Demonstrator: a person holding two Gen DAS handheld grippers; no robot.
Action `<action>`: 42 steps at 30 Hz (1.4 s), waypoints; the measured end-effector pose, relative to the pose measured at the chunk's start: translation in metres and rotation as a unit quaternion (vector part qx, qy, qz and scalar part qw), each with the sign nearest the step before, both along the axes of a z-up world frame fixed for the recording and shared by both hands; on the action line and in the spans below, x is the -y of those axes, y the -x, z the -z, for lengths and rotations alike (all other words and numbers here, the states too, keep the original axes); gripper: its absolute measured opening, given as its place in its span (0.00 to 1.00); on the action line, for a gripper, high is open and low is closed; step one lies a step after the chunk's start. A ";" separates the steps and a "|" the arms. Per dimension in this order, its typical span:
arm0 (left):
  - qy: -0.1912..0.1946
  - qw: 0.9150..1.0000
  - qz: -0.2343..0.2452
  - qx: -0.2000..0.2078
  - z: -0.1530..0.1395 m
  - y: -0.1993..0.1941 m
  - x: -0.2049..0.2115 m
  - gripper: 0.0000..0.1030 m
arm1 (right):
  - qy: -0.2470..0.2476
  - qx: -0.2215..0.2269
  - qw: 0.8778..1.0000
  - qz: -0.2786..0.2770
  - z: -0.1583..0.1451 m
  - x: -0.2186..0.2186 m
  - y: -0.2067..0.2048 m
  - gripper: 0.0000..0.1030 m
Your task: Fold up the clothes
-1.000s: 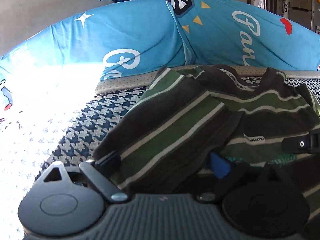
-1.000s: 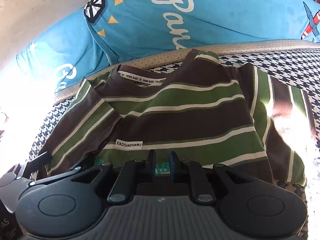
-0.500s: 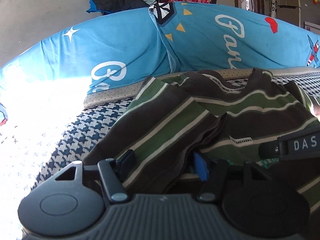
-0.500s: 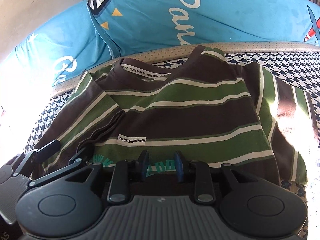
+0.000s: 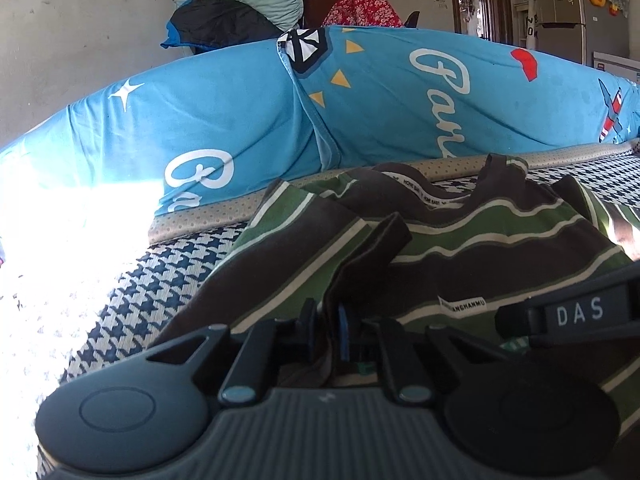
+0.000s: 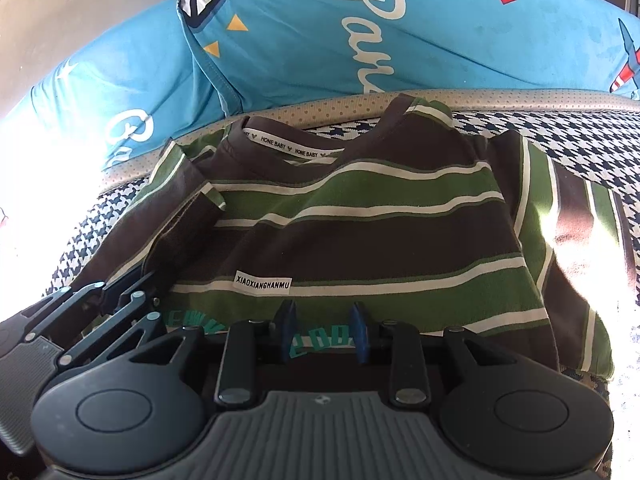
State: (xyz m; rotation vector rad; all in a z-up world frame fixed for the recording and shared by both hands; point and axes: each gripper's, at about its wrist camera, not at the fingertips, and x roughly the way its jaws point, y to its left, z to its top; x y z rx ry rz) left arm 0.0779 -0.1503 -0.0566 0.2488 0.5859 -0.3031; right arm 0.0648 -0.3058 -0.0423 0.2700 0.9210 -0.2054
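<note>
A brown and green striped T-shirt lies front-up on the houndstooth mattress, collar toward the back. Its left sleeve is folded in and bunched. My left gripper is shut on the edge of that sleeve's fabric, which rises in a ridge between the pads. My right gripper stands open over the shirt's lower front, above teal lettering, holding nothing. In the right wrist view the left gripper shows at the shirt's left edge. A black bar marked DAS, part of the right gripper, crosses the left wrist view.
A big blue quilt with white script is piled along the back of the mattress. Strong sunlight washes out the bed at the left. Bedding and a fridge stand beyond, by the wall.
My left gripper has shut on the folded sleeve and lifted its fabric into a ridge. My right gripper has opened from nearly shut and drawn slightly back.
</note>
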 end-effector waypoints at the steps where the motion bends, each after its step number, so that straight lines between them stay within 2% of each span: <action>1: -0.007 1.000 -0.004 0.011 -0.002 0.002 0.000 0.08 | 0.000 0.000 1.000 0.001 0.000 0.000 0.000 0.29; 4: -0.031 0.998 -0.047 0.040 -0.008 -0.003 -0.007 0.08 | -0.002 0.002 1.000 0.003 0.000 0.001 0.000 0.29; 7: -0.053 0.989 -0.126 0.055 -0.013 -0.019 -0.026 0.08 | -0.004 0.003 1.000 0.003 0.000 0.001 0.000 0.29; 11: -0.058 0.964 -0.253 0.056 -0.022 -0.042 -0.069 0.09 | -0.004 0.002 1.000 0.002 0.000 0.000 0.000 0.29; 13: -0.057 0.953 -0.292 0.055 -0.027 -0.049 -0.086 0.13 | -0.003 0.002 1.000 0.002 0.000 0.000 -0.001 0.29; 14: -0.055 0.949 -0.304 0.057 -0.029 -0.049 -0.091 0.13 | -0.003 0.002 1.000 0.002 0.000 0.000 -0.001 0.29; 16: -0.049 0.943 -0.324 0.058 -0.035 -0.050 -0.100 0.21 | -0.004 0.002 1.000 0.002 0.000 0.001 -0.001 0.29; 18: -0.034 0.945 -0.322 0.055 -0.039 -0.049 -0.104 0.31 | -0.009 0.004 1.000 0.005 0.000 0.003 0.000 0.29; 21: -0.012 0.955 -0.294 0.042 -0.042 -0.046 -0.098 0.33 | -0.015 0.007 1.000 0.009 0.000 0.005 0.001 0.29; 26: -0.008 0.976 -0.218 0.019 -0.033 -0.031 -0.066 0.40 | -0.010 0.009 1.000 0.012 -0.001 0.009 0.005 0.31; 28: -0.005 0.982 -0.191 0.007 -0.028 -0.025 -0.054 0.41 | -0.008 0.013 1.000 0.018 -0.003 0.013 0.007 0.37; 33: 0.006 0.986 -0.159 -0.044 -0.013 -0.015 -0.039 0.44 | 0.004 0.025 0.999 0.033 -0.010 0.025 0.012 0.38; 37: 0.006 0.988 -0.145 -0.050 -0.012 -0.007 -0.033 0.47 | 0.017 0.030 0.997 0.070 -0.014 0.042 0.016 0.44; 42: 0.011 0.990 -0.131 -0.053 -0.014 -0.001 -0.027 0.47 | 0.032 0.024 0.993 0.109 -0.015 0.064 0.018 0.45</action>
